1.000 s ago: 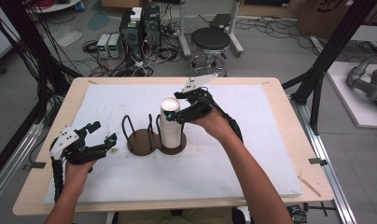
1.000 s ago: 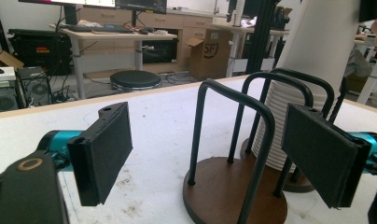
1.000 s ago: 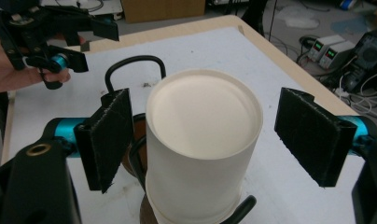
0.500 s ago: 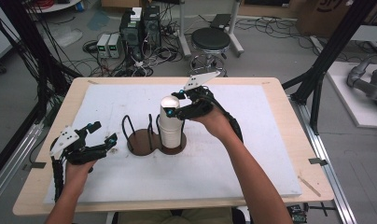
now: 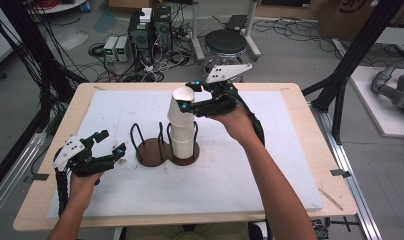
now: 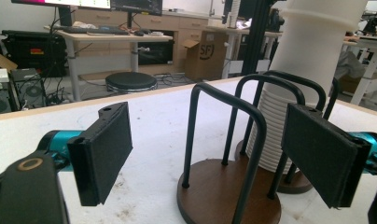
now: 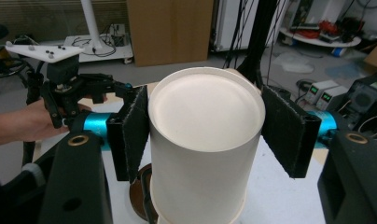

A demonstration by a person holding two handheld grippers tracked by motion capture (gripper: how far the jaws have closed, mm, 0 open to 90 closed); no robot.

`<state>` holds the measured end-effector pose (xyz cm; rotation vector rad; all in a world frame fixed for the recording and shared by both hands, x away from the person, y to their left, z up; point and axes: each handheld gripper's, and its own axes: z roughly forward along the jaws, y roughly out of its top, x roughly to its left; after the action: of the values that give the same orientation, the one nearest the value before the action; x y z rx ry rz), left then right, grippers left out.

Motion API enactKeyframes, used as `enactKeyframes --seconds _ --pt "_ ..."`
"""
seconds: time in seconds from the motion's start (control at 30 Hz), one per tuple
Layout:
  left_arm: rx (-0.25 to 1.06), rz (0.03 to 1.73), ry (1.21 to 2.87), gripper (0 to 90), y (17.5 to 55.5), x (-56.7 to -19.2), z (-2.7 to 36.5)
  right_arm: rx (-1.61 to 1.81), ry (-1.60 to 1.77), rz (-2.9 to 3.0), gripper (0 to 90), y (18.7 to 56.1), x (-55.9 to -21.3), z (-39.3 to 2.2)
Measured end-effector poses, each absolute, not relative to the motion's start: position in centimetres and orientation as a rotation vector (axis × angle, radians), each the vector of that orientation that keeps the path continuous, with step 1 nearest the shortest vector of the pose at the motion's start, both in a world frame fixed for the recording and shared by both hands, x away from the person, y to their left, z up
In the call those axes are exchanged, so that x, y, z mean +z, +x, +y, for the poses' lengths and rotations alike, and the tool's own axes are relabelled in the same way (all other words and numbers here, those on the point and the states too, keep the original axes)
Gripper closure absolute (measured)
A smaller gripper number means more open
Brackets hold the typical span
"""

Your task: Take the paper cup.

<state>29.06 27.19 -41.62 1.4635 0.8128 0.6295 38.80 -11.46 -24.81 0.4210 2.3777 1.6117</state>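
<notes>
Right tongs [image 5: 186,106] pinch the top paper cup [image 5: 182,102] from both sides, pads flat on its wall just below the closed end, as the right gripper view shows; we've just closed them on it. The cup is upside down, so we grip the sides w/ the tongs level, to lift it straight off the stack [image 5: 184,140] w/o tipping the rest. That stack stands in the right ring of the wire cup holder [image 5: 151,150], mid table [image 5: 270,165], whose black hoops keep it upright. We judge the top cup is partly raised off the stack. Left tongs [image 5: 110,145] are spread wide, pinching nothing, parked beside the holder's free ring, prob. ready to steady the base if cups stick together.
</notes>
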Motion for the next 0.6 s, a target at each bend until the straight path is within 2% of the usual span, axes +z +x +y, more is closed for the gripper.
enactKeyframes --seconds 0.33,0.6 --pt "0.626 0.797 1.461 16.2 28.8 -41.4 26.8 1.604 0.446 2.290 36.1 36.9 -23.1 -15.7" --pt "0.621 0.776 1.459 16.2 28.7 -41.3 26.3 1.542 0.547 2.266 36.1 35.5 -24.4 -20.4"
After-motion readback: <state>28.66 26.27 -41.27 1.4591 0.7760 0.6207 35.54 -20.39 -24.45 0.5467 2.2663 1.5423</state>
